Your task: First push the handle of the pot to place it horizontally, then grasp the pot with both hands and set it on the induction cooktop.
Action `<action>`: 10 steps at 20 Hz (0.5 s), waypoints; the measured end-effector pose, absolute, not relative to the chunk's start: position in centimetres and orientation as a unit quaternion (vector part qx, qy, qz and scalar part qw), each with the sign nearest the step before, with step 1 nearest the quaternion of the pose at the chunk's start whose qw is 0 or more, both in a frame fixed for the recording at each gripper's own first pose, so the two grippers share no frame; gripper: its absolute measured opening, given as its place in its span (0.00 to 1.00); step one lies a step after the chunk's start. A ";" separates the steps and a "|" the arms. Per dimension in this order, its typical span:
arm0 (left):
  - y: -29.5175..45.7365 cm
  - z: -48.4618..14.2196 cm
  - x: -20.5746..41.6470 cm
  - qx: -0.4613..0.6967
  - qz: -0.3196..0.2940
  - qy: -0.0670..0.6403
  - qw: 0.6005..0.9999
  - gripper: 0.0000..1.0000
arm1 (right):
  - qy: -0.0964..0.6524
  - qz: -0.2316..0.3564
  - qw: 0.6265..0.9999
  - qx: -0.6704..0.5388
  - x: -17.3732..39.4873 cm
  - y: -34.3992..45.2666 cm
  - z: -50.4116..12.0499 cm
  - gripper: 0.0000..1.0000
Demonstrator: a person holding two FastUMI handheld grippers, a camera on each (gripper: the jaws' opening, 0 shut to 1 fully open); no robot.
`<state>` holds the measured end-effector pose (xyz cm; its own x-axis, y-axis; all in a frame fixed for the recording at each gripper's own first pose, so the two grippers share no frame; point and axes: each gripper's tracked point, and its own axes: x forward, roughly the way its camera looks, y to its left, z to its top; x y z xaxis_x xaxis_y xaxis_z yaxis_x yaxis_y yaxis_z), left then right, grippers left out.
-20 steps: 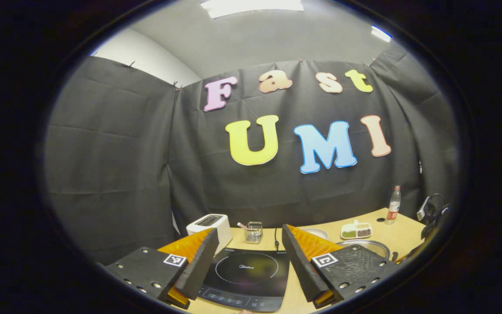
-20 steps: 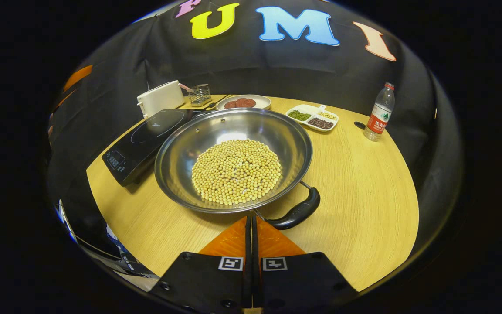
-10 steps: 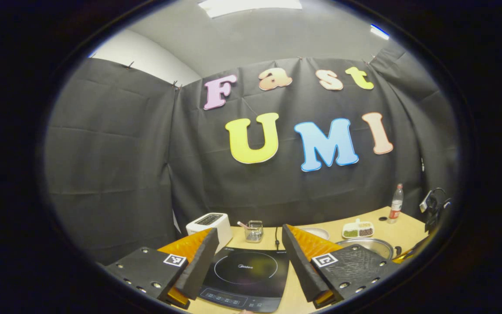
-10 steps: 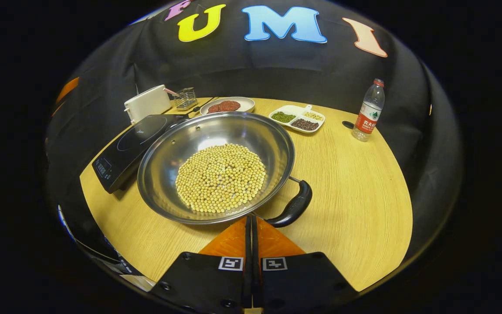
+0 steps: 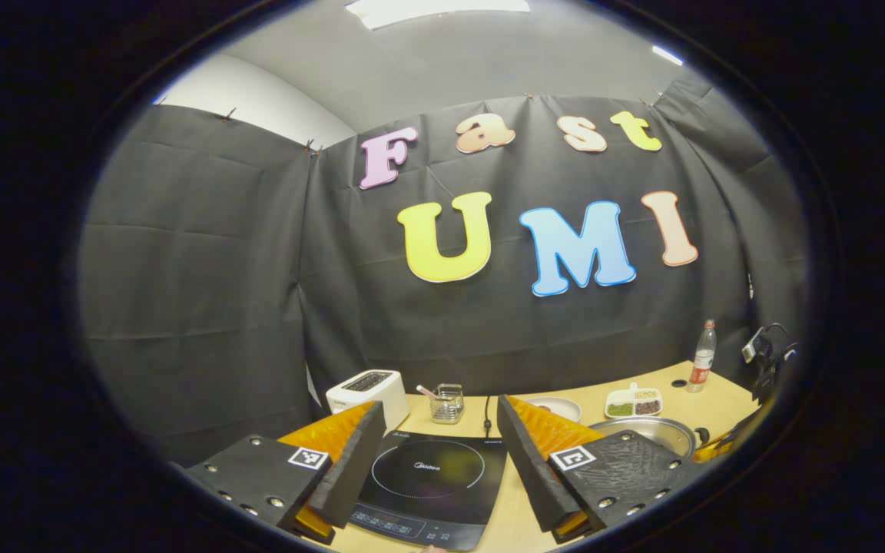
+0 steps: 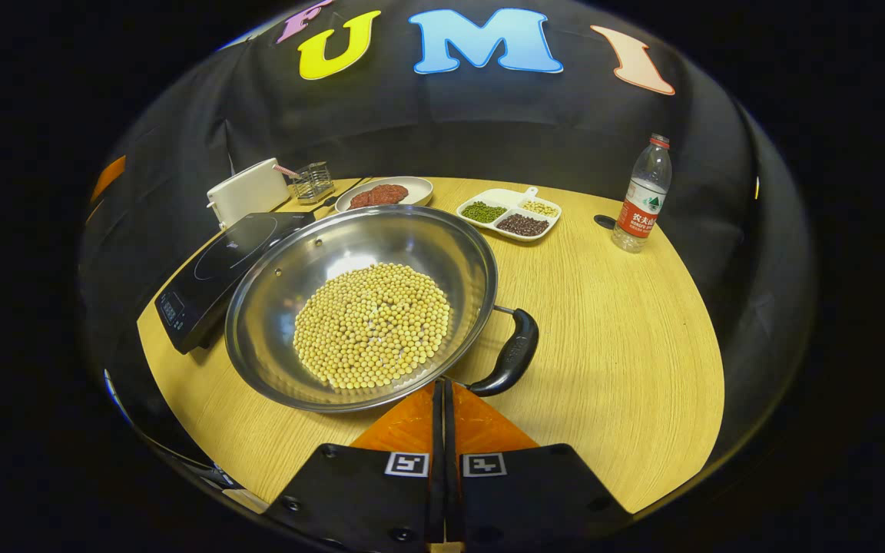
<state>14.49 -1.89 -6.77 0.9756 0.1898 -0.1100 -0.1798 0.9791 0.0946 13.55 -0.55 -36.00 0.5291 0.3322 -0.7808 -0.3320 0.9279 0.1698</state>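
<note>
A steel pot [image 6: 289,269] holding yellow beans sits on the wooden table [image 6: 627,369] in the right gripper view, its black loop handle [image 6: 510,355] on its near right side. My right gripper [image 6: 442,384] is shut, its tip right against the near end of that handle and the pot's rim. The black induction cooktop [image 6: 220,269] lies just left of the pot. In the left gripper view, my left gripper [image 5: 439,438] is open and held above the cooktop [image 5: 427,476], with nothing between its fingers. The pot's rim [image 5: 646,430] peeks out to its right.
A white toaster [image 6: 246,192], a small wire holder [image 6: 313,181], a plate of red food [image 6: 385,193] and a divided dish of beans [image 6: 508,215] stand along the back. A water bottle [image 6: 641,196] stands at the far right.
The pot has turned: its handle has swung from the near side toward the right as my shut right gripper pushes it. The left gripper has barely moved.
</note>
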 end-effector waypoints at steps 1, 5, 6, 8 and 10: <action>-2.4 -7.0 14.6 0.042 0.092 0.060 0.993 0.88 | 0.446 0.192 0.874 0.003 13.8 -0.6 -36.2 0.02; -4.0 -7.5 15.3 0.045 0.094 0.062 0.993 0.86 | 0.439 0.193 0.877 0.013 15.3 -1.4 -36.2 0.02; -4.4 -7.7 15.3 0.044 0.096 0.064 0.992 0.87 | 0.438 0.194 0.878 0.016 15.6 -1.6 -36.3 0.02; -5.3 -8.2 15.5 0.039 0.099 0.066 0.992 0.86 | 0.435 0.198 0.878 0.018 16.2 -1.9 -36.3 0.02; -6.0 -9.1 15.5 0.035 0.100 0.075 0.991 0.87 | 0.426 0.196 0.883 0.017 17.1 -2.3 -36.2 0.02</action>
